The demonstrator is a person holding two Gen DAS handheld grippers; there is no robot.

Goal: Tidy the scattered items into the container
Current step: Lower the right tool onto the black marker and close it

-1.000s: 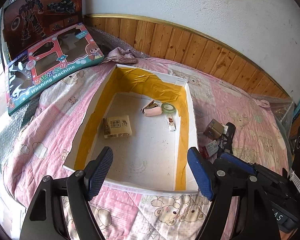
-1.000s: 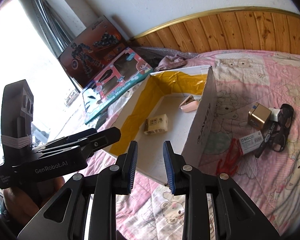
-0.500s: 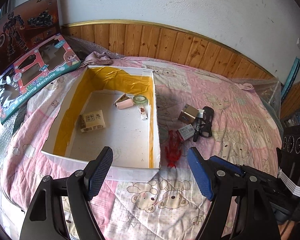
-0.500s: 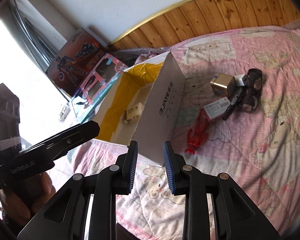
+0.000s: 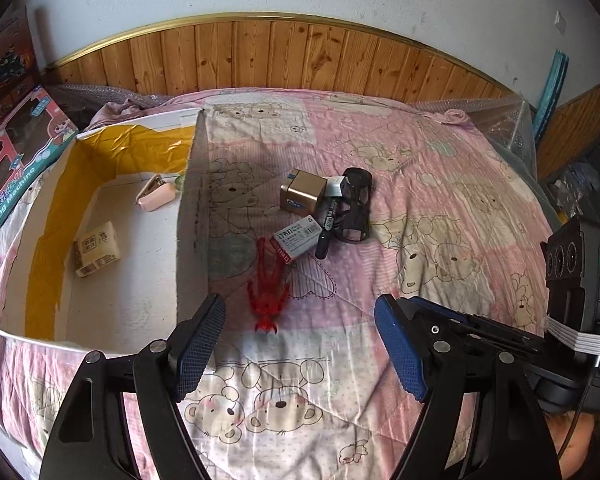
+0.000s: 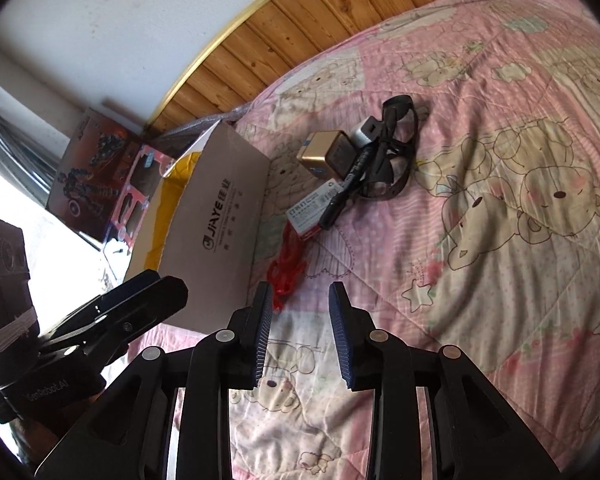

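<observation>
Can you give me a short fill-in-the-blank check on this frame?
1. The red plastic toy lies ____ the cardboard box, on the quilt.
2. The left gripper holds ____.
3. The pink stapler lies ____ the box.
4. The black marker lies partly on top of the ____ staple box.

Missing words: outside; nothing; inside; white

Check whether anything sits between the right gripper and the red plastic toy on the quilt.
Nothing visible does. The right gripper is open, and only bare pink quilt lies between it and the red plastic toy. The cardboard box wall stands to the toy's left, off that line.
</observation>
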